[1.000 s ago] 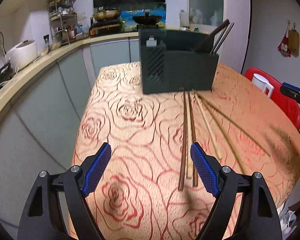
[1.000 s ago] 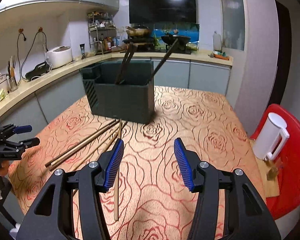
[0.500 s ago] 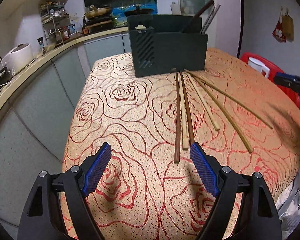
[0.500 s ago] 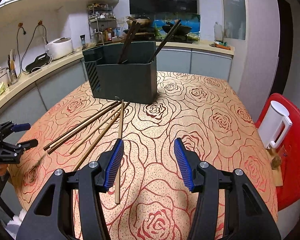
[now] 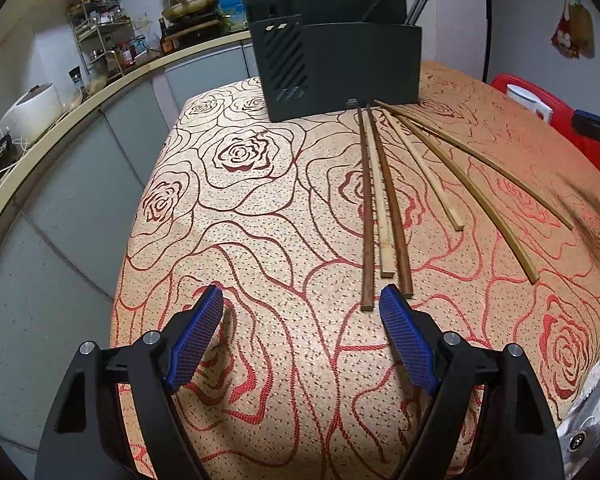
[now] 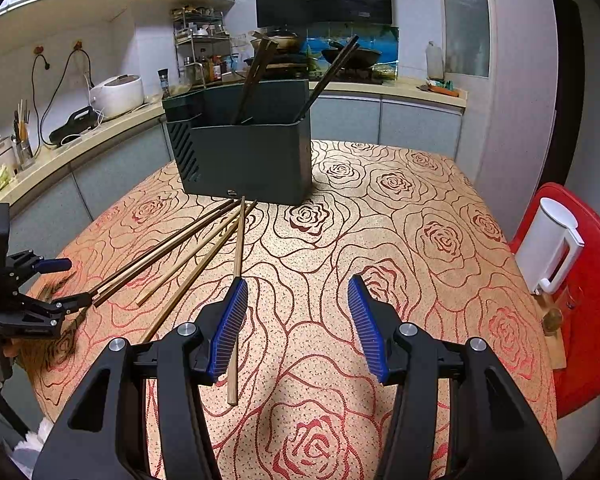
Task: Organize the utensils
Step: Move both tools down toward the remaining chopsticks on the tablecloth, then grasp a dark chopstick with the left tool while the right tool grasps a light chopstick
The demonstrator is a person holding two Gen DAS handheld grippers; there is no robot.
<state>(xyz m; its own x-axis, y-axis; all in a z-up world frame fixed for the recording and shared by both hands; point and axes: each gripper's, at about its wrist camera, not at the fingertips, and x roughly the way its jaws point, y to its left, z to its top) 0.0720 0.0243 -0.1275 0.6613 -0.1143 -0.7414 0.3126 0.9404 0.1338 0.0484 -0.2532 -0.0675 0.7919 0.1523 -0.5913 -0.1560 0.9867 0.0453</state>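
Left gripper (image 5: 300, 300): jaws spread wide, nothing between the blue pads, only tablecloth (image 5: 260, 208) showing in the gap. It hangs low over the near edge of the table. The tip of its right-hand finger sits just short of the near ends of the two dark chopsticks (image 5: 384, 200).

Chopsticks on the cloth — six loose sticks, fanned out from a point in front of the dark holder (image 5: 340, 64). Nearest the left gripper: two dark brown ones with a pale stick (image 5: 380, 208) lying between them, the three close together. Further to the side: another pale stick (image 5: 424, 172), shorter in view, then two long olive-tan ones (image 5: 480, 192) spreading apart toward the table's far side.

Holder: upright box at the back of the table, slotted vents on one end. Several dark chopsticks already stand in it, leaning (exact count unclear).

Right gripper (image 6: 298, 280): jaws about half open, empty — no stick between the pads. One tan stick (image 6: 238, 248) runs under its left-hand finger and comes out below it; whether the finger touches the stick cannot be told.

Off the table: a white jug (image 6: 548, 248) resting on a red chair (image 6: 588, 320), just beside the table edge. Counter behind carries a rice cooker (image 6: 118, 94).
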